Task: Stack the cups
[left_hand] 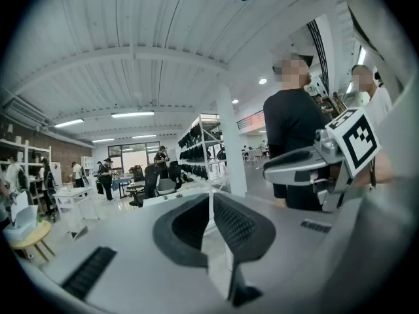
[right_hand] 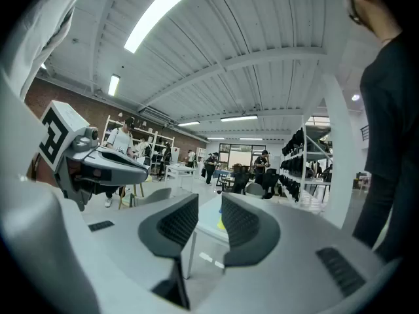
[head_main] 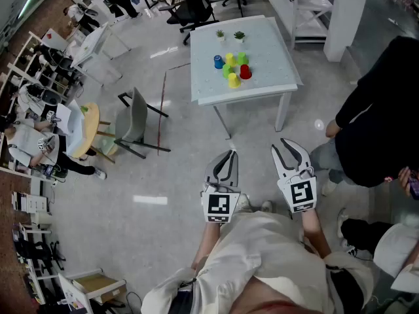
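tapered, seemingly plastic cups (head_main: 230, 60) on square table (head_main: 268, 44)

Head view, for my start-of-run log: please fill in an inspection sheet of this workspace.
Surface: white table, some way ahead of both grippers.
Job's things: cups in blue, yellow, green and red, clustered mid-table.
Clutter: two small plants near the table's far edge.
Grippers: left gripper jaws together, empty; right gripper jaws slightly apart, empty.
Cables: nothing seen.
Surroundings: grey chair left of the table; person in black at right; more desks and people at left.
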Tool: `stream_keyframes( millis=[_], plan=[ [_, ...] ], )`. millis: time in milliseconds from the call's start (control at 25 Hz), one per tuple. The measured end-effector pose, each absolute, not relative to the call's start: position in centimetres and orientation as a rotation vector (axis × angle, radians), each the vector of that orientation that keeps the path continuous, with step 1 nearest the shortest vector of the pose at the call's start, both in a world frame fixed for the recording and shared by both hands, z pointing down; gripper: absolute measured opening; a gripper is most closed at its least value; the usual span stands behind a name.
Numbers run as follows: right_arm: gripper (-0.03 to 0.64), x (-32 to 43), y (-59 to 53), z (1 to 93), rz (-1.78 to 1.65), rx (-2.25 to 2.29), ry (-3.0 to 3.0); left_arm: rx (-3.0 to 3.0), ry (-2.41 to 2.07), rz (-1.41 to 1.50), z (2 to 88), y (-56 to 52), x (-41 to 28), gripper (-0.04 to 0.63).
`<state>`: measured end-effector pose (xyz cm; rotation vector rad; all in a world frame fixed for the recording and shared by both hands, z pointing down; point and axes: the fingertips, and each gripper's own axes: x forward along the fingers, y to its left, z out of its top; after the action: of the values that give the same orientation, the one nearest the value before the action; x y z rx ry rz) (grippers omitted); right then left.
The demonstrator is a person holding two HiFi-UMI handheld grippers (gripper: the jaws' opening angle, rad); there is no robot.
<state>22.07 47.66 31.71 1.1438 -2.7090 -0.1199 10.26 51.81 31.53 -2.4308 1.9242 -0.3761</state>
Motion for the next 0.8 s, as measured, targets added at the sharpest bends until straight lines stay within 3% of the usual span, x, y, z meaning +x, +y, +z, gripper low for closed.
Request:
stream_keyframes(
  millis=[800],
  plan=[
    [0.114, 23.7, 48.0, 34.2, 0.011, 1.125, -2.747, -2.408, 1.966, -0.386, 33.0, 52.4, 12.2, 0.029]
  ],
)
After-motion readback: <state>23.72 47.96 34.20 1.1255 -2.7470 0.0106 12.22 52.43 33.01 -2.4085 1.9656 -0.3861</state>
